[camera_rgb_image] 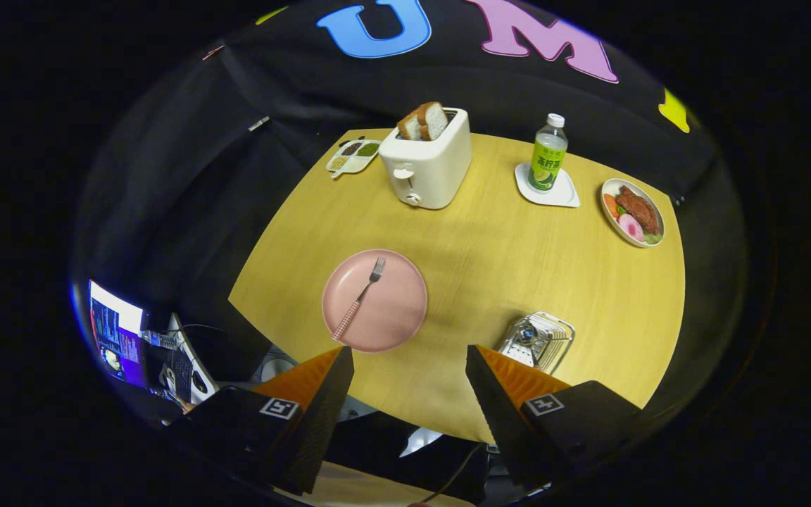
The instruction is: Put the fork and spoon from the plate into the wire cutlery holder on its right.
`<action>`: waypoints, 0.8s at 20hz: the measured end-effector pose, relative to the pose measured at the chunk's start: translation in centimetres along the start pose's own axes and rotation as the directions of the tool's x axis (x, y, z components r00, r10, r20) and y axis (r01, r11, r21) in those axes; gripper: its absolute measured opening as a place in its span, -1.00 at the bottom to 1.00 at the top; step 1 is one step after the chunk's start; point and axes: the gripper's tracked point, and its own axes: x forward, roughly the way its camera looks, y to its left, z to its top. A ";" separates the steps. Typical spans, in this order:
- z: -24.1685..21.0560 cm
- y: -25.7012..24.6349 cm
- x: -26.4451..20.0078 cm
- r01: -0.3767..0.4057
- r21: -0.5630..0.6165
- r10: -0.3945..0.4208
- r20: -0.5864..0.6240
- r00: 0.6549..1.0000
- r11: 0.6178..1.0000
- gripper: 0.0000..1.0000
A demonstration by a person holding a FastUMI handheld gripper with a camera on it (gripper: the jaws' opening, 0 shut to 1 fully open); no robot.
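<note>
A pink plate (398,310) lies on the wooden table just beyond my left finger. On it rests a fork (357,301) with a checked handle, tines pointing away from me. The wire cutlery holder (538,340) stands to the plate's right, just ahead of my right finger, with something shiny lying inside it. My gripper (409,359) hangs open high above the table's near edge, nothing between its fingers.
Farther back stand a white toaster (428,165) holding bread slices, a small divided dish (353,155), a green-labelled bottle (548,153) on a white coaster, and a plate of food (632,211). A laptop (118,331) sits off the table, lower left.
</note>
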 end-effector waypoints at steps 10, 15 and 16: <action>0.9 4.7 10.1 0.028 0.141 -0.028 0.000 1.000 0.990 0.99; -2.1 6.7 16.1 0.042 0.168 -0.025 -0.107 0.994 0.985 0.98; -2.7 7.3 17.2 0.041 0.170 -0.020 -0.125 0.992 0.985 0.98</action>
